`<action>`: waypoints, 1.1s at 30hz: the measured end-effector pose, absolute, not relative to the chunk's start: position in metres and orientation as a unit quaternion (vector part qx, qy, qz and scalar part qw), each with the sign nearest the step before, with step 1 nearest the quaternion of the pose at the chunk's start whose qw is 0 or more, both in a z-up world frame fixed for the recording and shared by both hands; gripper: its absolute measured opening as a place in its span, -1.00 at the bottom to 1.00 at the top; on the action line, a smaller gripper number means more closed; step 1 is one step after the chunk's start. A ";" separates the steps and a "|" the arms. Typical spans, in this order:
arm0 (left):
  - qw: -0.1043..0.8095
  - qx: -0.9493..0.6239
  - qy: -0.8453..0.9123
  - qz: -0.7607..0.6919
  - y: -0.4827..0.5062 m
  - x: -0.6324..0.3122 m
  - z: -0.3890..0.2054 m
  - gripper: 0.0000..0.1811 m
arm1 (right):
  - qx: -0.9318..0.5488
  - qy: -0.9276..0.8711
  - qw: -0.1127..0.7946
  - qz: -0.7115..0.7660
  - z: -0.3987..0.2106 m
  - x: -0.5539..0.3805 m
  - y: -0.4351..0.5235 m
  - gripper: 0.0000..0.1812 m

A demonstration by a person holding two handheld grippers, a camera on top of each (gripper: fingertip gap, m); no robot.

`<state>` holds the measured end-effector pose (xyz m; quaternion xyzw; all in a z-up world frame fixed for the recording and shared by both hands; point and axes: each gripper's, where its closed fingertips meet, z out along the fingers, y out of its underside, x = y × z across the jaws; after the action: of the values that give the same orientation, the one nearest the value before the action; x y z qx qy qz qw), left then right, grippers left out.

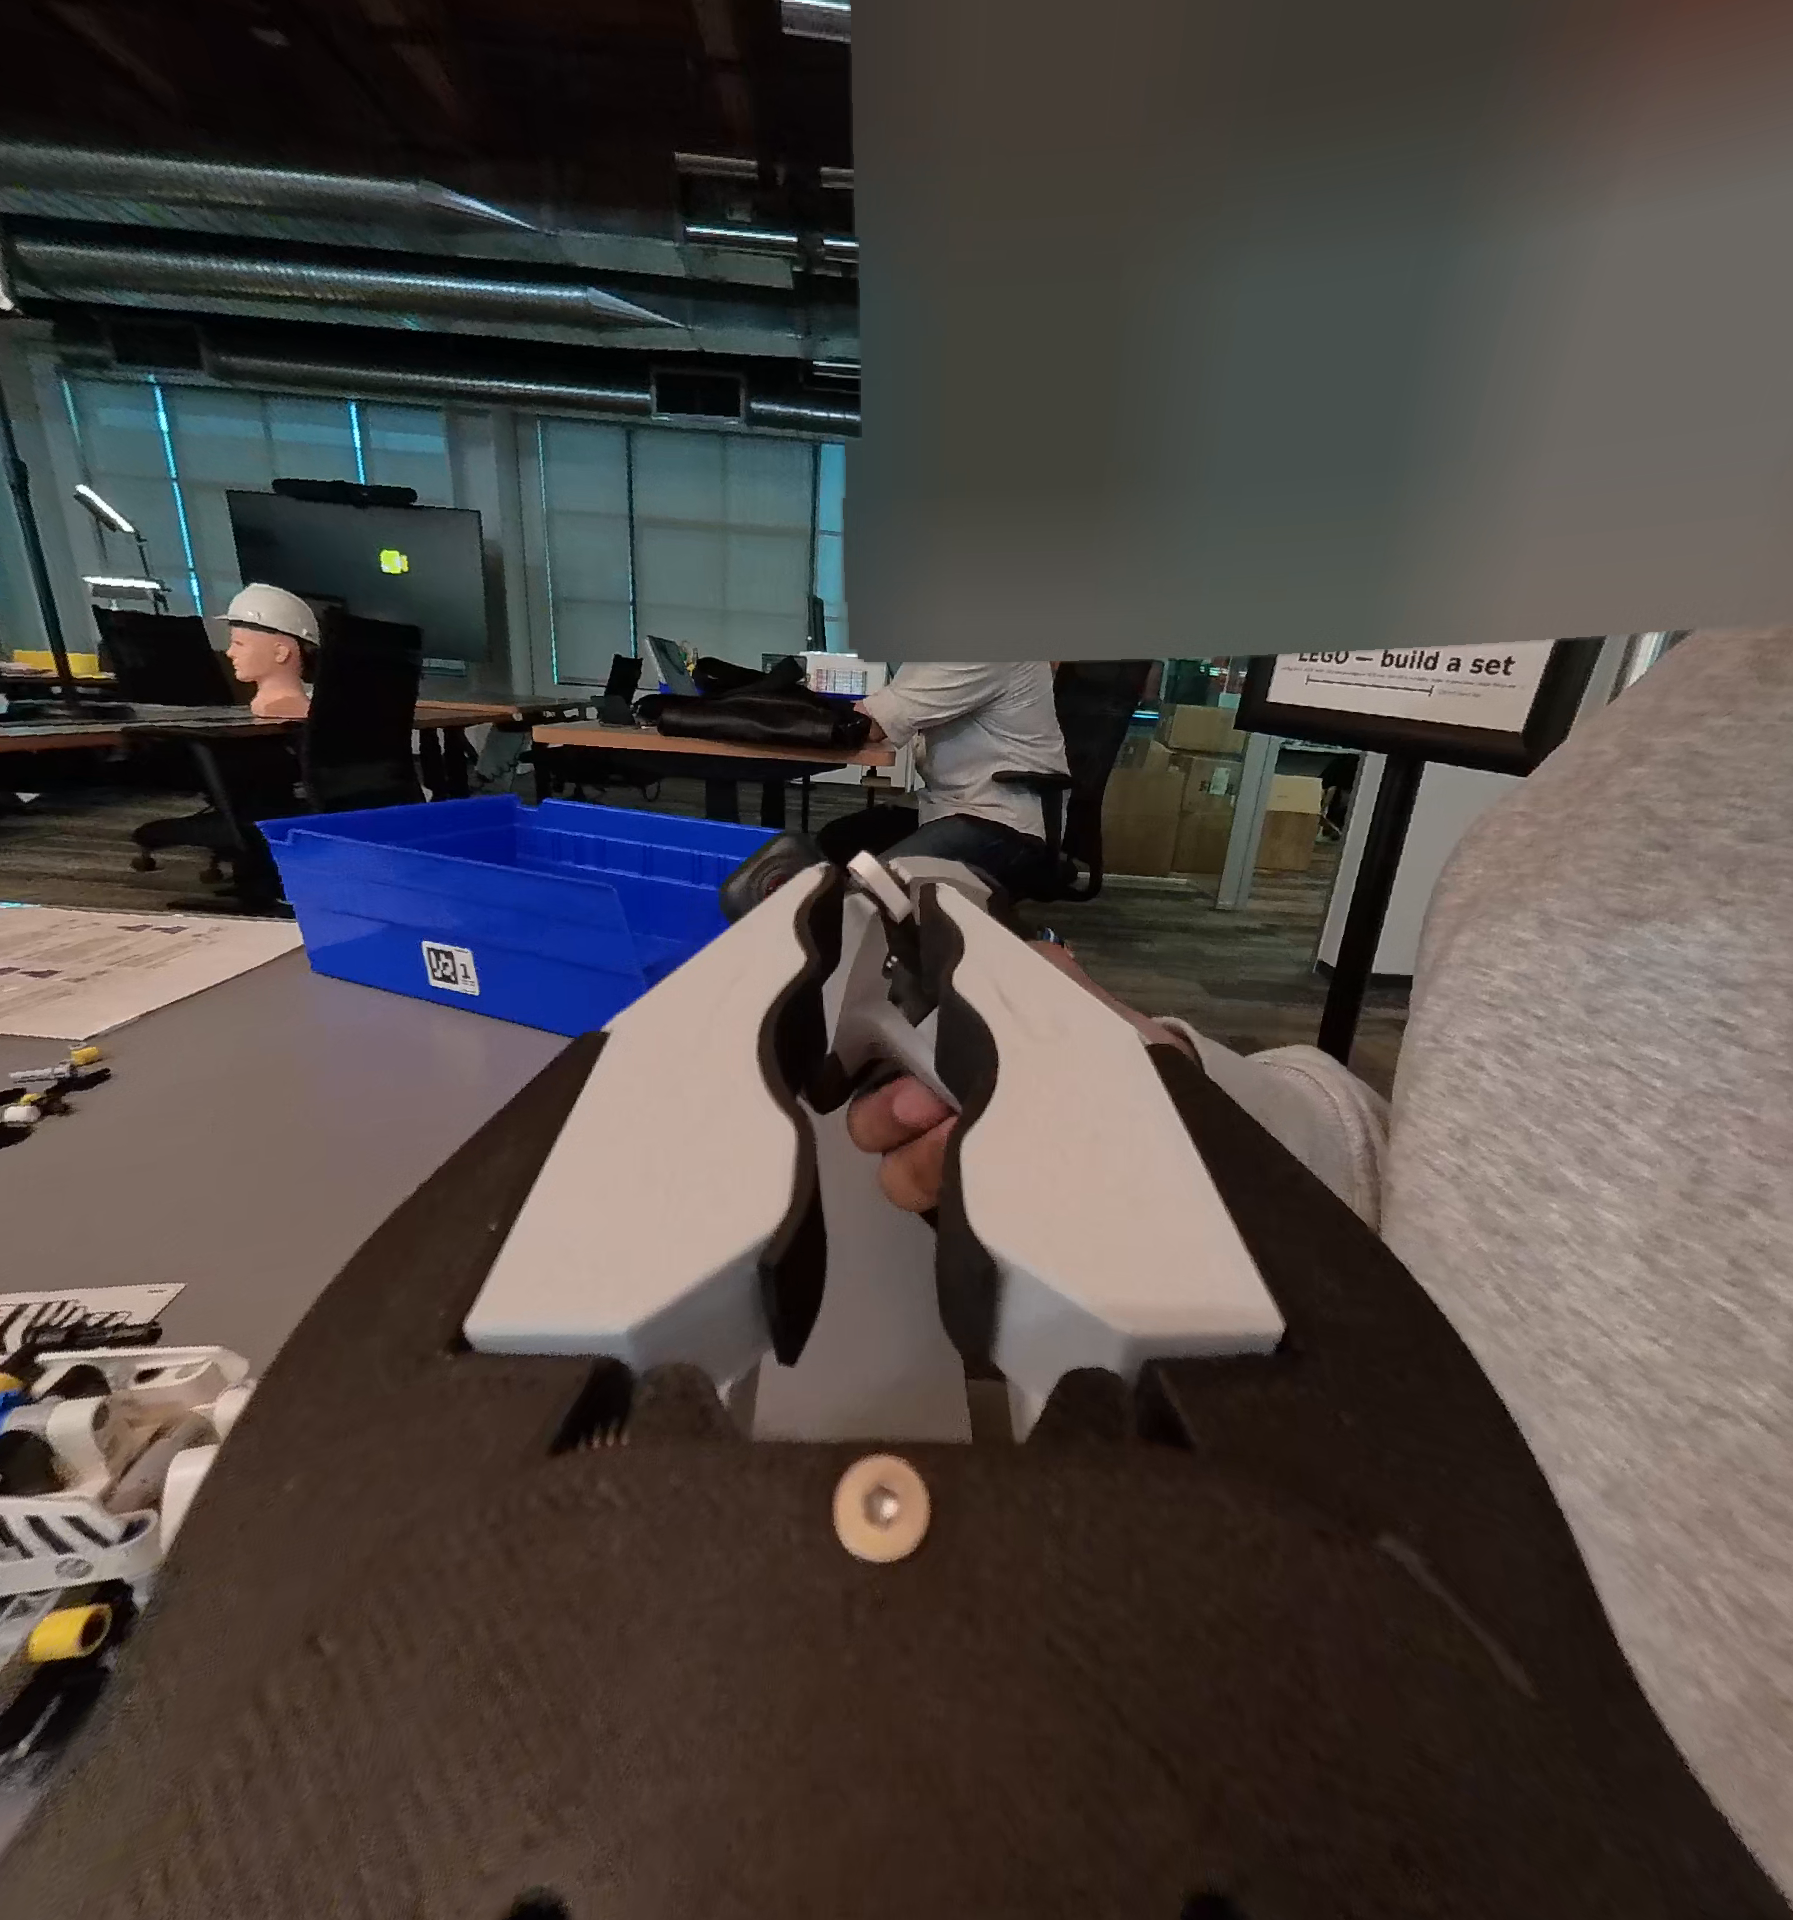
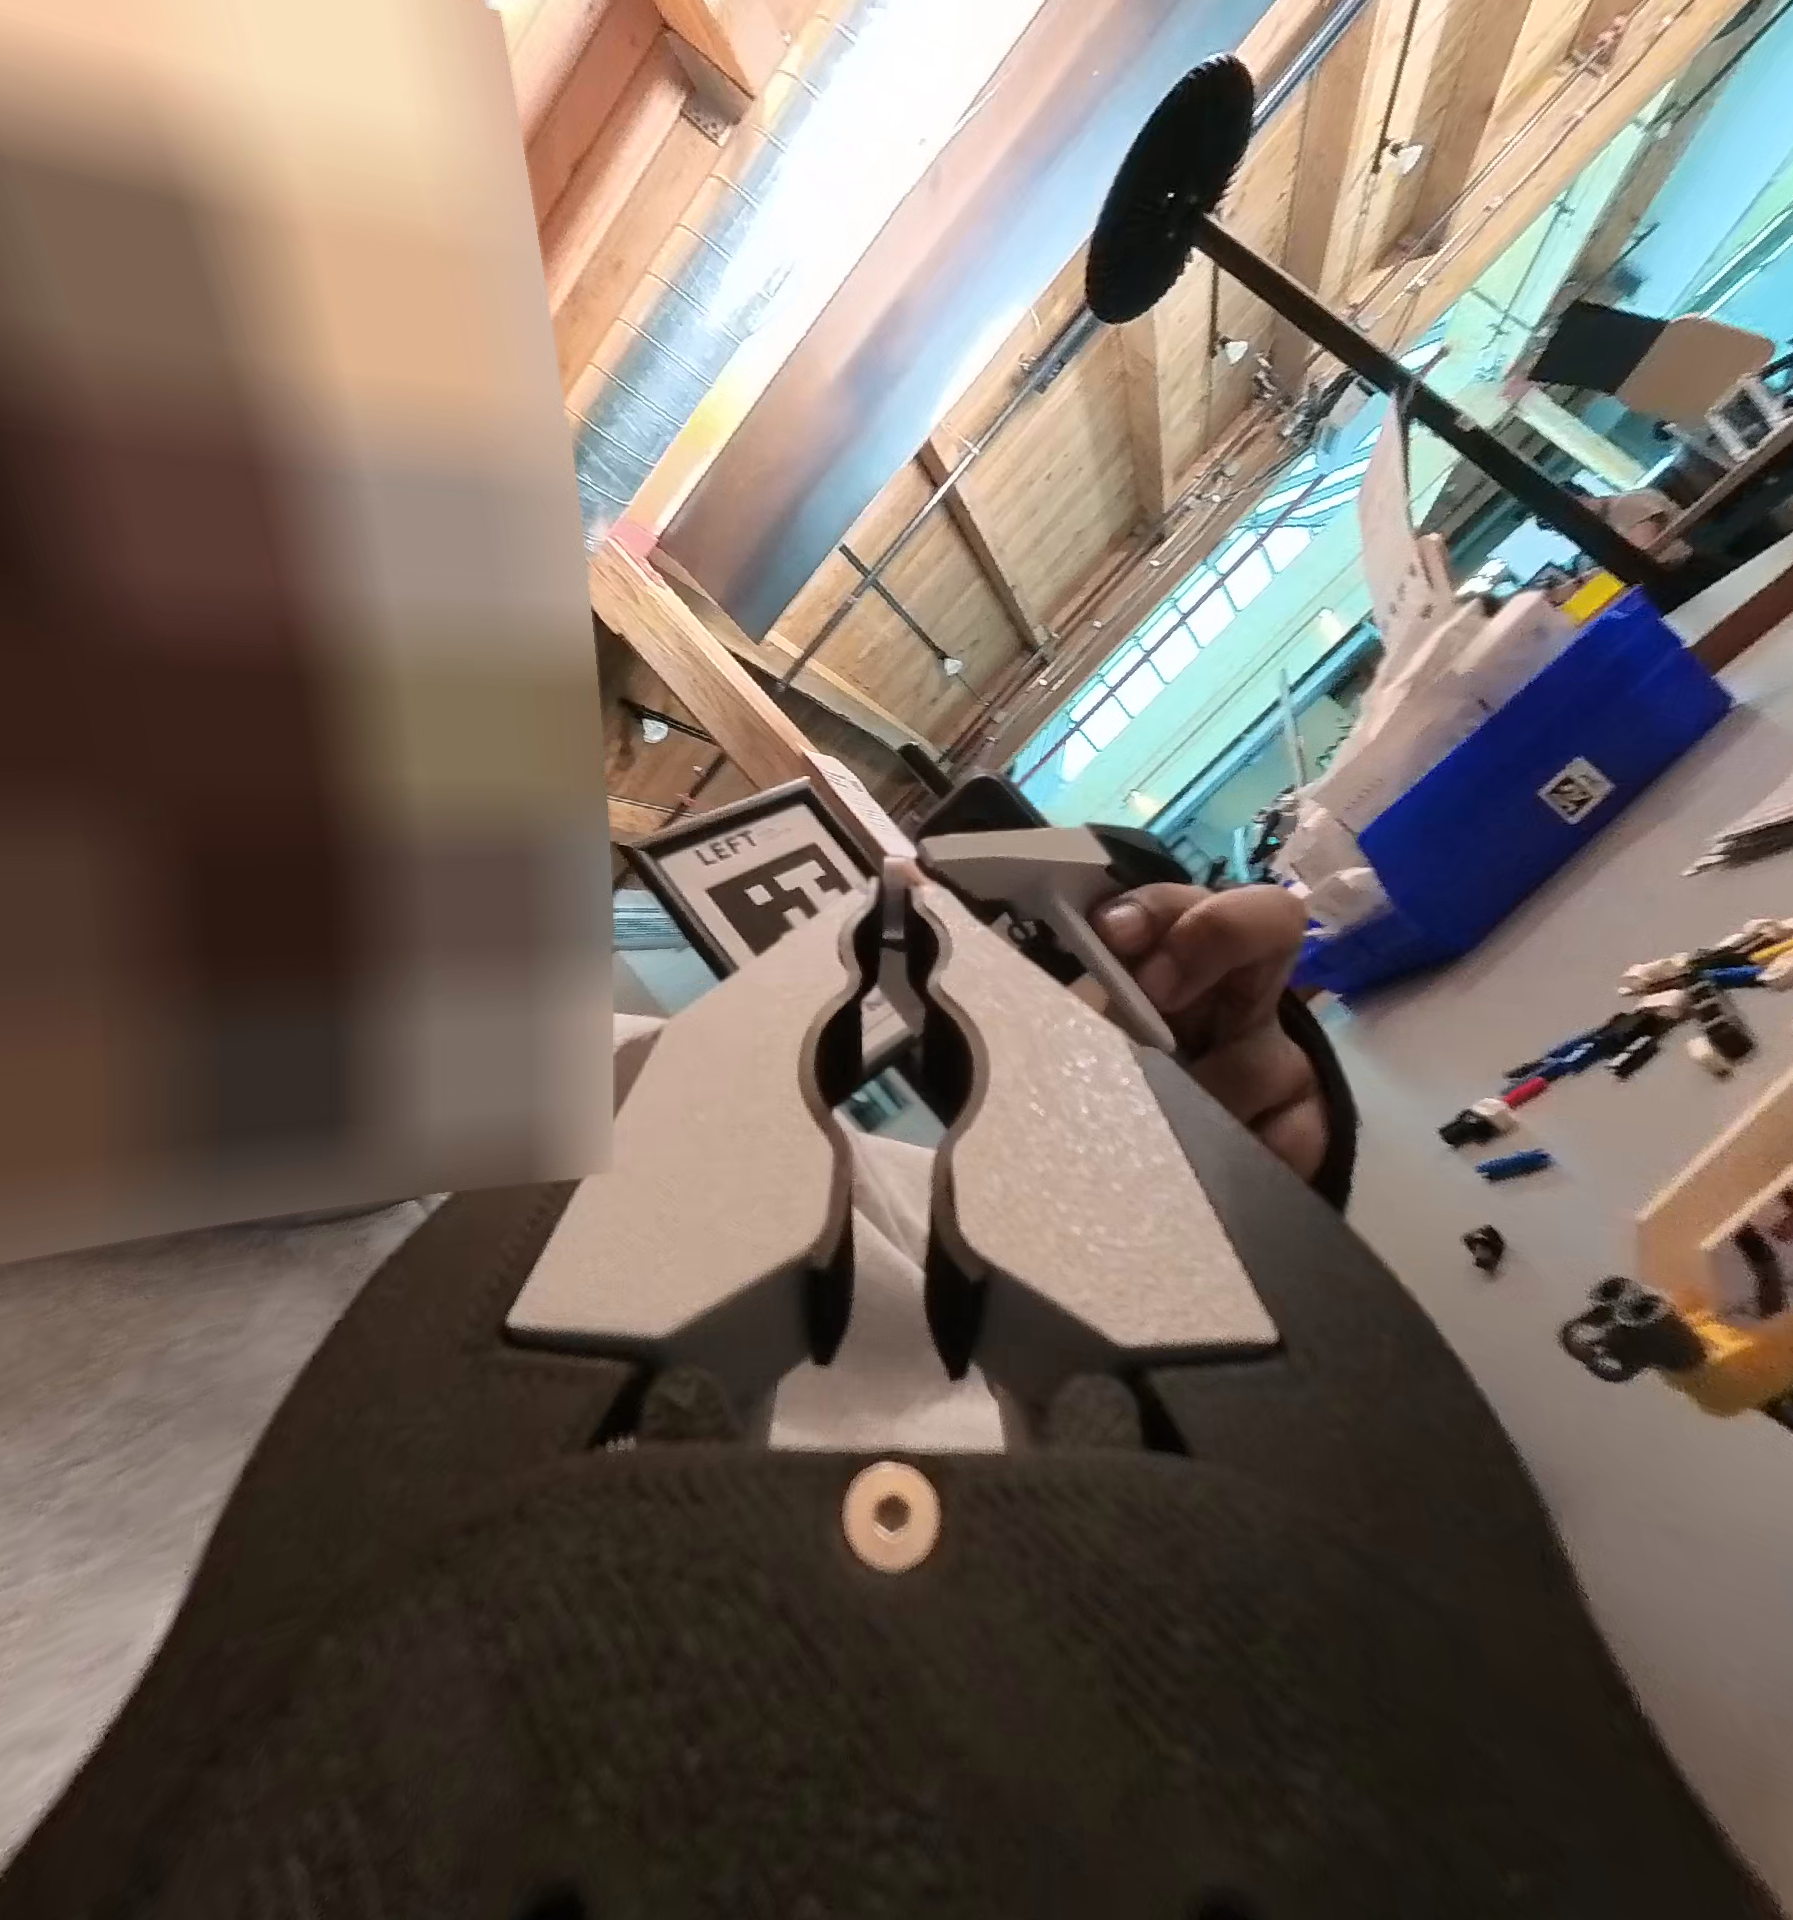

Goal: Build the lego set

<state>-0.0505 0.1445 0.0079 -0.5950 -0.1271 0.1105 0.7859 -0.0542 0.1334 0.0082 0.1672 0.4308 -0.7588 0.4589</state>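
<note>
1. A large grey patch covers the upper right of the left wrist view, from 12 to 3 o'clock, and a blurred patch fills the 9 to 12 o'clock part of the right wrist view, so what lies behind them cannot be seen.
2. A grey sleeve (image 1: 1640, 1195) fills the 3 to 5 o'clock edge of the left wrist view, cut off by the frame.
3. The grey table (image 1: 248, 1122) carries a blue bin (image 1: 476, 904) at 10 o'clock of centre; in the right wrist view the scene is tilted and the bin sits at 2 o'clock.
4. The left gripper (image 1: 876, 883) is raised above the table and points toward the other tool, its tips almost together on a small white piece (image 1: 884, 883); the grip itself is hard to make out.
5. The right gripper (image 2: 897, 883) is also lifted, jaws narrow, tips meeting on the same thin white part beside the other tool; a hand (image 2: 1214, 966) is wrapped around that tool at 1 o'clock.
6. The partly built lego model (image 1: 40, 1475) lies at 8 o'clock, cut by the frame edge and blurred.
7. Loose lego pieces (image 2: 1598, 1039) are scattered on the table at 3 o'clock, too small to sort out.
</note>
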 end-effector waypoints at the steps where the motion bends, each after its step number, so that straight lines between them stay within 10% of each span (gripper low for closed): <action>1: 0.786 -0.594 -0.129 0.112 0.143 -0.051 0.008 -0.86 | 0.170 0.441 0.445 -0.761 0.007 -0.056 0.135 -0.99; 14: 0.759 -0.616 -0.159 0.140 0.140 -0.068 -0.009 -0.84 | 0.282 0.857 -0.200 -0.382 -0.129 -0.139 0.263 -0.98; 22: 0.742 -0.634 -0.160 0.146 0.147 -0.070 -0.019 -0.84 | 0.223 0.904 -0.270 -0.246 -0.166 -0.134 0.271 -0.96; 33: 0.745 -0.632 -0.166 0.137 0.145 -0.072 -0.022 -0.85 | 0.256 0.888 -0.129 -0.360 -0.148 -0.112 0.258 -0.74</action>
<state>-0.0722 0.1455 -0.0221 -0.6318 -0.1660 0.1373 0.7446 -0.1116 0.2575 -0.1478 0.2558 0.8878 -0.3603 -0.1289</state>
